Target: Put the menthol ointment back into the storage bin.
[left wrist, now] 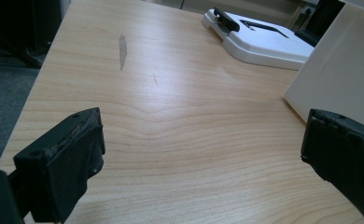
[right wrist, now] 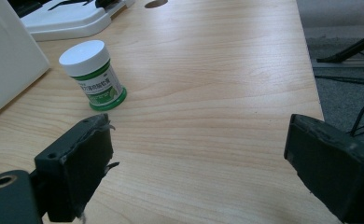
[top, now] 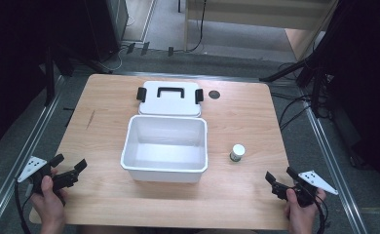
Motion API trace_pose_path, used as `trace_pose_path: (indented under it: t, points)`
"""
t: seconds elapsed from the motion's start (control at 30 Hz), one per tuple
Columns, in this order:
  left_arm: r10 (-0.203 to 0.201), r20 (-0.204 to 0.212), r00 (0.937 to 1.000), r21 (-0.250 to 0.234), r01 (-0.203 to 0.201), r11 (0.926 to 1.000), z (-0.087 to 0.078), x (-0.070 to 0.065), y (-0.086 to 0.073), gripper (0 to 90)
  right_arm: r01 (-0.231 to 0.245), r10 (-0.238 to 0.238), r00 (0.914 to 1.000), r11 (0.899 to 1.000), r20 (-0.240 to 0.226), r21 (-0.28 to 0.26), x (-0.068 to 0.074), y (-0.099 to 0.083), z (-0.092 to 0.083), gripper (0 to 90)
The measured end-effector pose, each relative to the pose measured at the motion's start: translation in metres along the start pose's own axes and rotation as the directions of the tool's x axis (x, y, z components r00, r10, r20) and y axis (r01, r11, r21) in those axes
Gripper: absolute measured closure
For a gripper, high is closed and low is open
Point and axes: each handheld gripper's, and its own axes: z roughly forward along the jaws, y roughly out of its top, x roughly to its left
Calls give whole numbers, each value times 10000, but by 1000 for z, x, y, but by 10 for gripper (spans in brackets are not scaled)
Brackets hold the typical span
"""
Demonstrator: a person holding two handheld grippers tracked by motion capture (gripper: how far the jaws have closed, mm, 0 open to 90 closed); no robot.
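My left gripper (top: 71,165) sits at about eight o'clock on the wooden table (top: 246,117), its jaws spread wide with bare wood between them. My right gripper (top: 282,175) mirrors it at about four o'clock, jaws likewise spread apart and pinching nothing. Both rest low over the near edge, well apart from each other.

Past my right gripper, toward eleven o'clock in the right gripper view, a small jar (right wrist: 95,75) stands upright with a white cap and a green label whose print I cannot read. In the high view that jar (top: 237,152) stands at about three o'clock from the table's middle, just beside the right wall of the white bin (top: 129,132) but not touching it.

The bin sits open at the table's centre, nothing visible inside. Beyond it, at twelve o'clock, its white lid (top: 170,103) lies flat with a black handle and black side latches, against the bin's far rim. A dark round hole (top: 214,94) lies just right of the lid.
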Motion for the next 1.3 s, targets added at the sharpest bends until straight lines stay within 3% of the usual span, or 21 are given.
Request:
trace_pose_path:
  t: [0.57,0.7,0.77,0.83,0.93,0.97,1.07,1.1,1.17,1.2,1.27,1.3]
  points:
    - [2,76,10000,-27,-2,10000,-1,0,-1,0,132,-134,9999,9993,61,340,1,2,2,82]
    - [48,12,10000,22,-48,10000,0,-1,0,1,10,-16,10000,9976,80,687,-1,6,5,82]
    - [50,17,10000,24,-50,10000,0,-1,0,1,402,-415,9991,9919,87,1206,4,12,8,83]
    - [59,40,10000,46,-60,10000,0,-1,0,1,560,-568,9984,9896,25,1327,7,14,8,82]
    - [66,43,10000,47,-66,10000,0,-2,0,1,1150,-1121,9934,9749,-258,1904,19,26,12,82]
    - [66,43,10000,47,-66,10000,0,-2,0,1,1150,-1121,9934,9749,-258,1904,19,26,12,82]
    - [65,57,10000,51,-65,10000,0,-1,0,1,1678,-1639,9858,9441,-374,2839,34,40,20,82]
    - [65,57,10000,51,-65,10000,0,-1,0,1,1678,-1639,9858,9441,-374,2839,34,40,20,82]
    - [60,65,10000,51,-60,10000,0,-1,0,1,1939,-1884,9808,9194,-496,3421,41,48,26,83]
    - [52,79,10000,47,-53,10000,0,-1,0,1,2219,-2134,9748,8930,-657,3915,48,55,31,83]
    - [48,83,10000,48,-49,10000,0,-1,0,1,2493,-2390,9678,8644,-795,4367,53,61,36,84]
    - [48,83,10000,48,-49,10000,0,-1,0,1,2493,-2390,9678,8644,-795,4367,53,61,36,84]
